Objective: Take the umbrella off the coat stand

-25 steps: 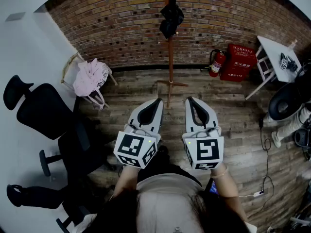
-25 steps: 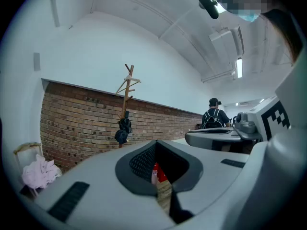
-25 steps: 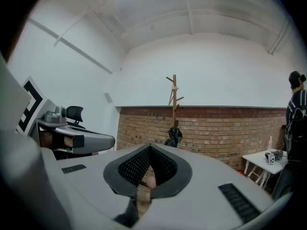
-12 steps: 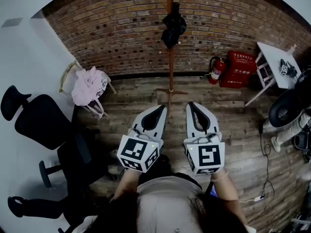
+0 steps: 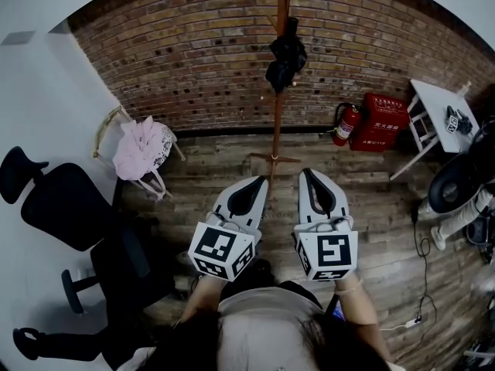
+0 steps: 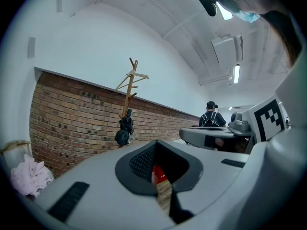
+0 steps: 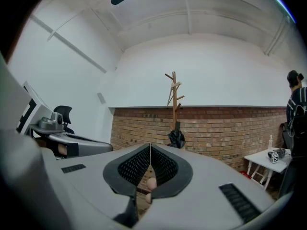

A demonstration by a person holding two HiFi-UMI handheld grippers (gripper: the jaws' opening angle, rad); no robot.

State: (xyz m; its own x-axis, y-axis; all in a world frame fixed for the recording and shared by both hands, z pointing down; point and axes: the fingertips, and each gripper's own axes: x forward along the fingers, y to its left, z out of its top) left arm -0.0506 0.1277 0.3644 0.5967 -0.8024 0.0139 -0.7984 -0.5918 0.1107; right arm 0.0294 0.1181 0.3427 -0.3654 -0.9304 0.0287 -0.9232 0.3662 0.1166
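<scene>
2 grippers are held level and side by side above a plank floor (image 5: pixel 371 207), both aimed at a brick wall (image 5: pixel 193 45). I read the left gripper (image 5: pixel 259 181) as closed, its jaw tips meeting with nothing between them. The right gripper (image 5: pixel 308 173) is likewise closed and empty, tips together.

The umbrella (image 5: pixel 286 59), black and folded, hangs on the wooden coat stand (image 5: pixel 275 122). It is ahead of both grippers and well apart from them, roughly in line with the gap between the 2. In the left gripper view I see it above and a little left of the jaw tips; in the right gripper view, above and a little right of them.

Ahead and to the left of the left gripper, a pink cloth (image 5: pixel 141 147) lies on a small chair by the wall. A black office chair (image 5: pixel 62 207) stands further left.

Ahead and to the right of the right gripper stand 1 red fire extinguisher (image 5: pixel 343 122), 1 red box (image 5: pixel 380 112) beside it and a white table (image 5: pixel 433 99)
</scene>
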